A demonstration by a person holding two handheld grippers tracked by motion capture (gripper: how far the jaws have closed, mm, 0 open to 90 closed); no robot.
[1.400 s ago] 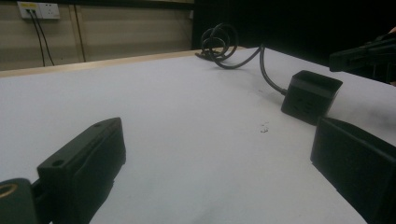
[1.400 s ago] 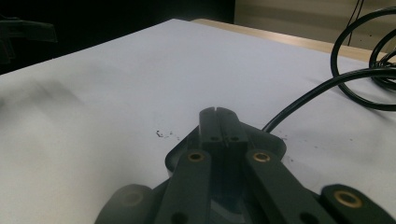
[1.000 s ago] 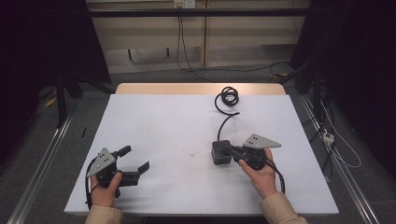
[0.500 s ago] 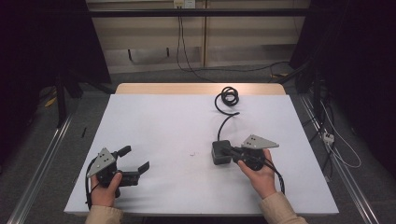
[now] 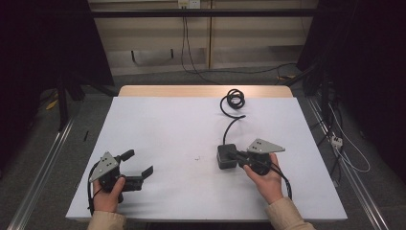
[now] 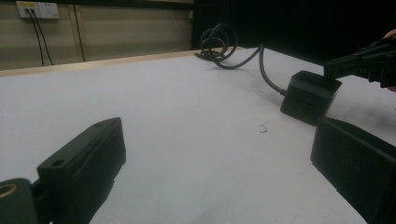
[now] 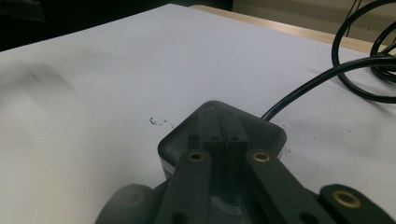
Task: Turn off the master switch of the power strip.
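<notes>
While both hands rest on the white table (image 5: 167,124), the scene reads:
Adapter: black square power adapter (image 5: 226,156), near table centre, its black cable (image 5: 233,100) coiled beyond it.
Right gripper (image 5: 238,156): jaws together, tips resting on the adapter's top.
Left gripper (image 5: 139,164): jaws apart, empty, well left of the adapter.

- Black power adapter (image 5: 226,156): a squat box with rounded corners and a smooth, slightly glossy top, lying flat on the white table right of centre, toward the near edge.
- Its black cord (image 5: 230,125) leaves the far side of the adapter, runs in a curve toward the table's far edge and ends there in a loose coil (image 5: 234,98).
</notes>
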